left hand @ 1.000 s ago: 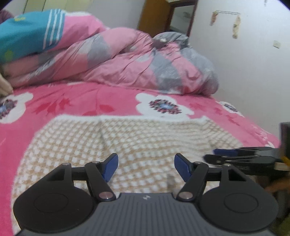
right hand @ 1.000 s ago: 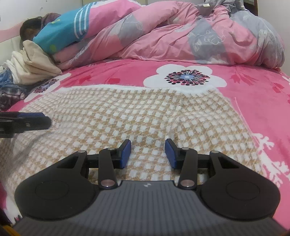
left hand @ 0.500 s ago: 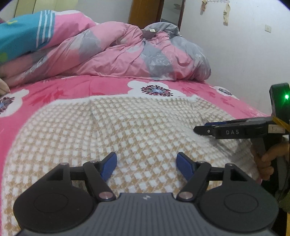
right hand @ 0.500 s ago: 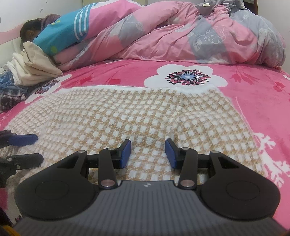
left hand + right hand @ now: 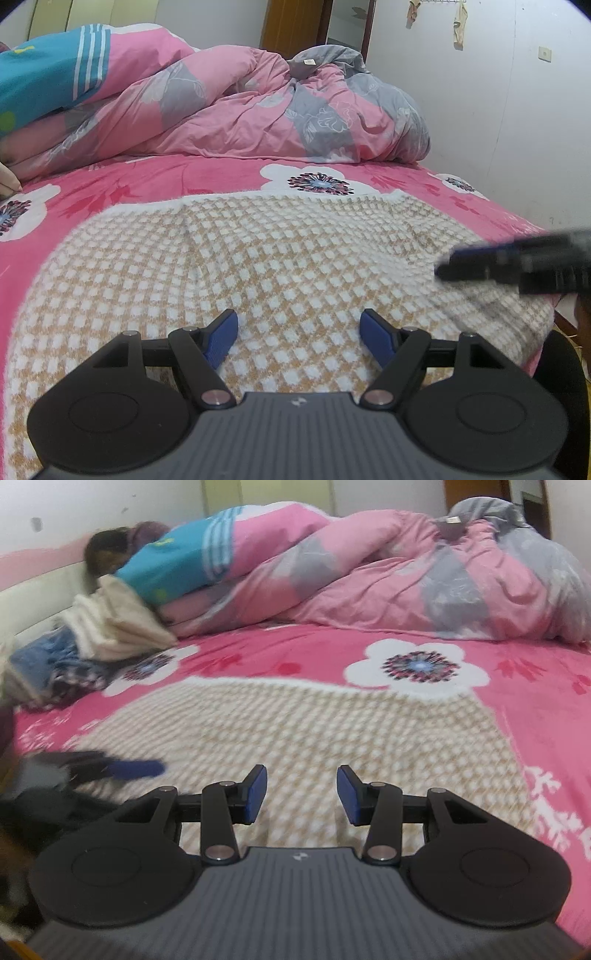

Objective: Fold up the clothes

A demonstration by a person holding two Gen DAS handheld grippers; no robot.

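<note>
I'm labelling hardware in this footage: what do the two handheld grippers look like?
Both match: the left gripper and right gripper have black linkage arms with silver pivot pins, blue fingertip pads, round black side discs and a ribbed grey body with a small white logo. No cables or sleeves show.

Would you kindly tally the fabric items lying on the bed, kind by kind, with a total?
Checked garment, spread flat: 1
Pink and grey quilt, bunched: 1
Teal striped cloth: 1
Cream folded cloth: 1
Blue patterned clothes, too blurred to separate: 1 heap
Total: 5
</note>
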